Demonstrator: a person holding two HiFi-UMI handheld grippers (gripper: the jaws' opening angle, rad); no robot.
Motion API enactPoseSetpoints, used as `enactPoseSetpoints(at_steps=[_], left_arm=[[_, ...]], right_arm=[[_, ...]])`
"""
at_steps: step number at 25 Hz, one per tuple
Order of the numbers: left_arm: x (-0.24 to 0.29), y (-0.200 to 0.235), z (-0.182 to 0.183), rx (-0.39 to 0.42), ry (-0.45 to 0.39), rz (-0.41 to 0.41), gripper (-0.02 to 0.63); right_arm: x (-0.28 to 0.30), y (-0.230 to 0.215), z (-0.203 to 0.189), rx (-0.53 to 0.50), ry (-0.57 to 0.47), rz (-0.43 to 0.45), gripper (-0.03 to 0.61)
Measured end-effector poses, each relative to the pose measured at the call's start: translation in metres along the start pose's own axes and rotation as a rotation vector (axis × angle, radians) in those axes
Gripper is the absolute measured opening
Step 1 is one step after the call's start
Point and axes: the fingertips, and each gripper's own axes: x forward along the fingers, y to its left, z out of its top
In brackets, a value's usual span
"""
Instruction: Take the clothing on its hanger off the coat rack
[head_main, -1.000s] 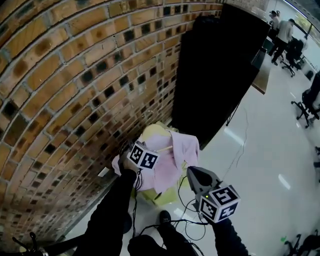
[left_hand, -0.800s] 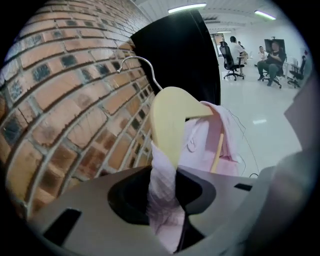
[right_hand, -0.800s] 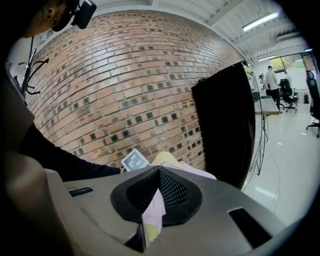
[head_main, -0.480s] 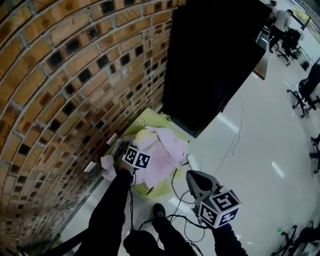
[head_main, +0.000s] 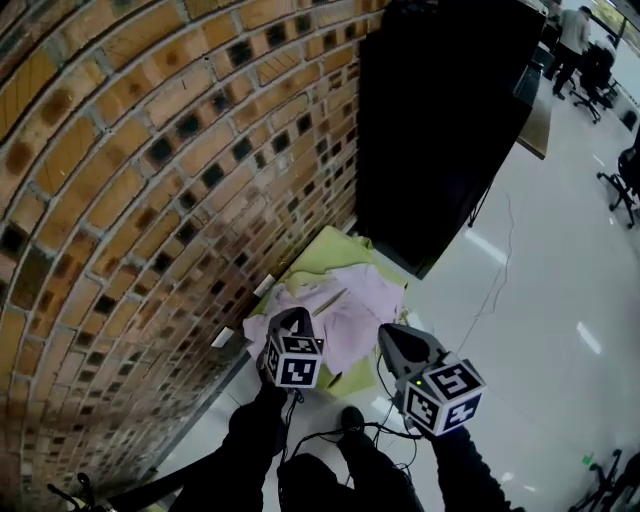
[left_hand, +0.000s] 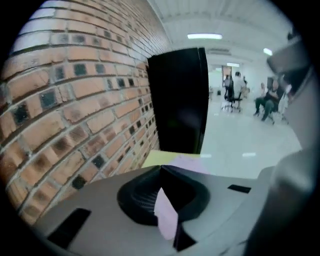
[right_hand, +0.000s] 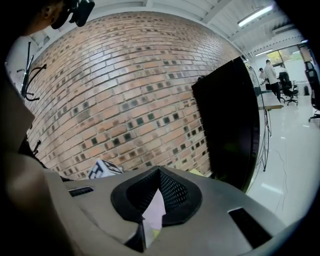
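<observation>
— Where was the pale pink garment (head_main: 360, 300)?

— It lay crumpled on the low yellow-green counter (head_main: 325, 250), at the foot of the brown brick wall (head_main: 150, 180) and just beside the tall black panel (head_main: 440, 120). A slim light wooden hanger (head_main: 328, 300) showed on the cloth, lying flat and slanted.

— And the left gripper (head_main: 290, 322)?

— In the head view it hung over the near left edge of the garment. Its own view showed the jaws clenched with their tips meeting. Only a sliver of the pink cloth below showed through the gap behind the tips, and nothing was pinched.

— The right gripper (head_main: 393, 340)?

— It was beside the left one and apart from it, over the near right edge of the counter. Its jaws were pressed together too and held nothing. Some pink and a little yellow-green showed through the slot beyond them.

— Anything else around?

— A glossy white floor (head_main: 540, 330) spread to the right. The person's dark shoe (head_main: 350, 415) showed between the two sleeves, and people (head_main: 575, 35) stood far off at the top right.
</observation>
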Motion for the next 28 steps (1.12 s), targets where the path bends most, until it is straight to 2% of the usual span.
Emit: enactPoseSetpoints(at_steps=[2,4,6,11,19,28], left_arm=[[-0.047,-0.011,0.026,-0.110,-0.074,-0.108,0.018],[-0.090,-0.015,0.046,-0.181,-0.113,-0.168,0.018],[-0.124,-0.020,0.063,-0.204,-0.140,-0.213,0.018],[-0.181,-0.025,0.084,-0.204,-0.191,-0.290,0.019],[-0.214,-0.022,0.098,-0.240,-0.229,-0.275,0.018],[-0.229,-0.022,0.098,-0.258,-0.247,-0.269,0.020]], right_arm=[[-0.001,0.011,0.014,0.004,-0.029,0.014,-0.023],[-0.003,0.021,0.024,-0.009,-0.050,0.019,-0.024],[-0.007,0.031,0.032,-0.023,-0.066,0.020,-0.025],[-0.020,0.054,0.054,-0.013,-0.121,0.015,-0.025],[-0.032,0.095,0.071,-0.063,-0.099,0.082,-0.025],[-0.038,0.106,0.074,-0.072,-0.095,0.101,-0.025]])
